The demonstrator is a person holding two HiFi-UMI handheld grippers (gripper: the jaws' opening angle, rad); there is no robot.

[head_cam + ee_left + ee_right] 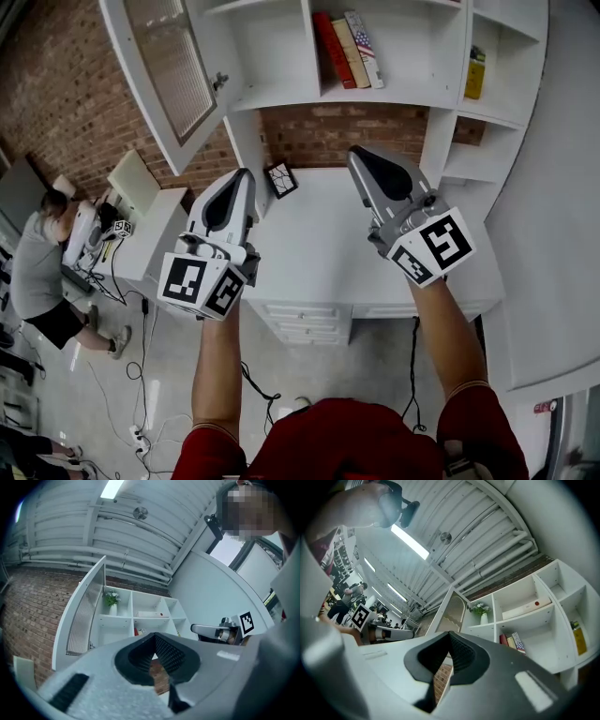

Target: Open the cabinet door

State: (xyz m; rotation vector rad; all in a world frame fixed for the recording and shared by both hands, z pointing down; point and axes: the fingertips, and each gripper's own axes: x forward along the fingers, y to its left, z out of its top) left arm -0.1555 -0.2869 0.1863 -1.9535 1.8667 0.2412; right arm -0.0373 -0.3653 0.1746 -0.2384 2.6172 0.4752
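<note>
The person's forearms [217,361] reach out from the red sleeves, one gripper in each hand. The left gripper [242,176] is clenched with nothing between its jaws, and the right gripper [360,155] is also clenched and empty.

The cabinet door [173,67] stands swung wide open, above the left gripper and to its left, apart from it. The open shelves with the books [349,47] are ahead of the right gripper and above it. A small picture frame [281,178] stands on the tabletop [319,248], just ahead of the left gripper, on its right side.

To my judgement the opening is done. The risk now is a careless lift of the left gripper: it could hit the lower edge of the door and push it back, or tip the frame.
</note>
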